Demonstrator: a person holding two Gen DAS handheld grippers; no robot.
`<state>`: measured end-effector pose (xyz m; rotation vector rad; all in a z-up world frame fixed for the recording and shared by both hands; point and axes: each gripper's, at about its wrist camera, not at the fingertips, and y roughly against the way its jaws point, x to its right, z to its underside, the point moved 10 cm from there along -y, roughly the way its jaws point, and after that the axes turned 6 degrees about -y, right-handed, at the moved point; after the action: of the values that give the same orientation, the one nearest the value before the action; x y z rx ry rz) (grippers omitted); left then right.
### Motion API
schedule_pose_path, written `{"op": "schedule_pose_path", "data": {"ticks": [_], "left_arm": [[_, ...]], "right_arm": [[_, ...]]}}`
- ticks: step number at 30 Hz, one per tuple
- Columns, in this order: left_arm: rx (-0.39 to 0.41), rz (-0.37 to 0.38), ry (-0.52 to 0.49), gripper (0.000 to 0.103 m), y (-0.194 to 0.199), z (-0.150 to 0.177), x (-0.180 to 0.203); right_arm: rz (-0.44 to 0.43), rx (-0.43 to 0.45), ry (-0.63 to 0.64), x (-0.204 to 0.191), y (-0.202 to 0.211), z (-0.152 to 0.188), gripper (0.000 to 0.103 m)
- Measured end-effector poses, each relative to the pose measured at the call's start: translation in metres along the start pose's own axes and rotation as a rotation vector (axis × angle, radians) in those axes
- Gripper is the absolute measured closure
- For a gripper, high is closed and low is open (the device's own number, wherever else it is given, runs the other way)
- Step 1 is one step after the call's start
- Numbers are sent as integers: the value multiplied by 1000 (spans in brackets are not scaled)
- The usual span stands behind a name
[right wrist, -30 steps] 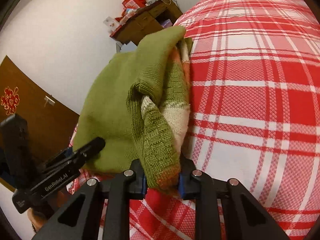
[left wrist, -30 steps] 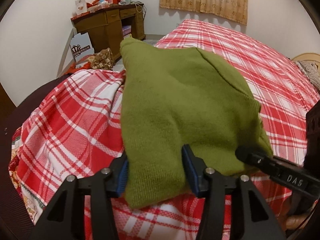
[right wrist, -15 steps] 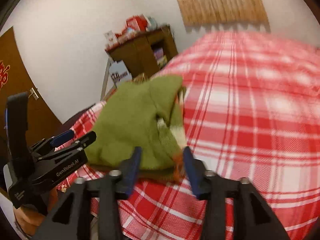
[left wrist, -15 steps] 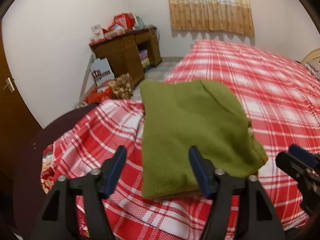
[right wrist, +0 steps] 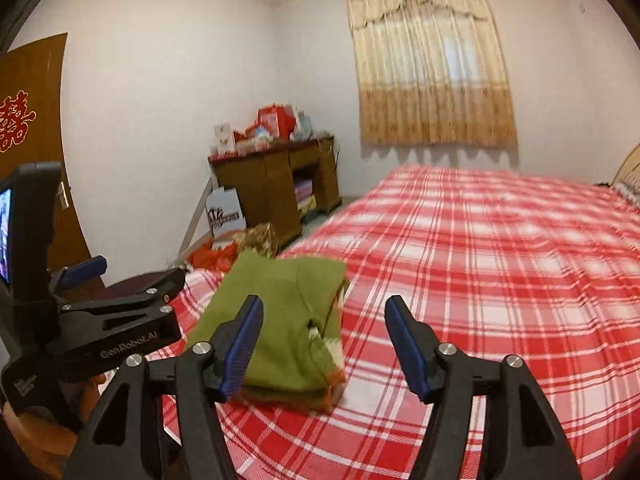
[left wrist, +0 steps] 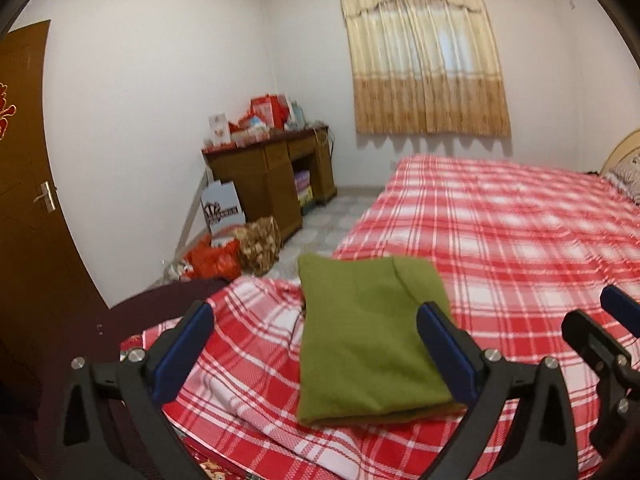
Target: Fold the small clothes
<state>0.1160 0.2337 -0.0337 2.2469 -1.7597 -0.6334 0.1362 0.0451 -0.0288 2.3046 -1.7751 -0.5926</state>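
A folded green knit sweater [left wrist: 368, 336] lies flat on the red plaid bed [left wrist: 520, 248] near its left corner. In the right wrist view the same sweater [right wrist: 280, 320] shows a cream and orange patterned edge at its near right corner. My left gripper [left wrist: 316, 320] hovers above and behind the sweater, its jaws opening wide with nothing pressed between the pads. My right gripper [right wrist: 322, 320] also hangs above the bed, jaws opening, nothing held. The left gripper [right wrist: 120, 312] appears at the left of the right wrist view, and the right gripper's tips [left wrist: 600, 320] at the right edge of the left wrist view.
A wooden desk [left wrist: 276, 176] piled with red boxes stands against the far wall, with bags [left wrist: 240, 248] on the floor beside it. A brown door [left wrist: 24, 200] is at the left. A curtained window [left wrist: 424, 52] is behind the bed. A pillow [left wrist: 628, 176] lies far right.
Both grippers let go of the sweater, opened and rose back from it. The sweater now lies folded on the bed, and the views have tilted up toward the room.
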Motion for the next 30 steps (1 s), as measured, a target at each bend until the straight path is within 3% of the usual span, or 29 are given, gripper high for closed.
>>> {"op": "schedule_pose_path", "data": {"ticks": [7, 14, 20, 30], "left_arm": [[52, -13, 2, 0, 21, -14, -1], [93, -58, 22, 0, 42, -25, -13], [139, -66, 25, 0, 58, -33, -16], [148, -66, 20, 0, 63, -34, -14]], "right_arm": [[-6, 75, 31, -11, 28, -20, 34], [1, 170, 54, -19, 52, -40, 24], [-17, 196, 44, -25, 62, -47, 23], [-1, 198, 19, -19, 63, -46, 22]]}}
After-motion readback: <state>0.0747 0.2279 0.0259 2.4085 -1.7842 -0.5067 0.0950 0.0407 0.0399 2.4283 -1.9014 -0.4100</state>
